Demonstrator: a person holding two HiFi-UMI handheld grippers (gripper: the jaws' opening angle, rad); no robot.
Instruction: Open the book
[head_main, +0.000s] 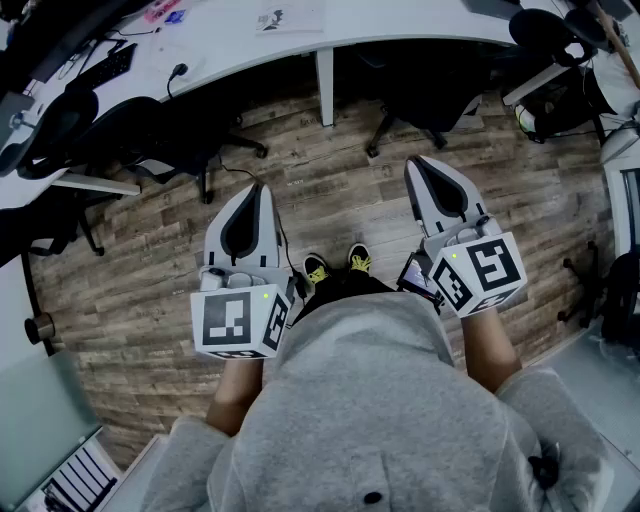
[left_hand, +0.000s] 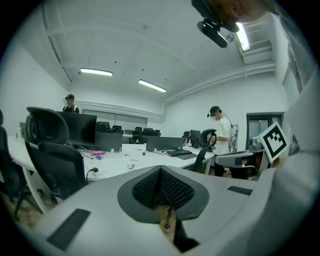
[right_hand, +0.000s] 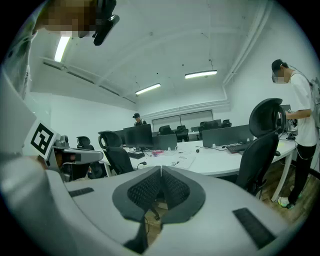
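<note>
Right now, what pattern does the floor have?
The floor has weathered brown wood planks; the head view shows it best.

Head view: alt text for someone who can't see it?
Two grey-and-white handheld grippers, left gripper and right gripper, both shut and empty, point out over a brown wood-plank floor toward a curved white desk. No book shows.

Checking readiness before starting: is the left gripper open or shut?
Shut. The left gripper has its jaws pressed together along one seam, with nothing between them.
</note>
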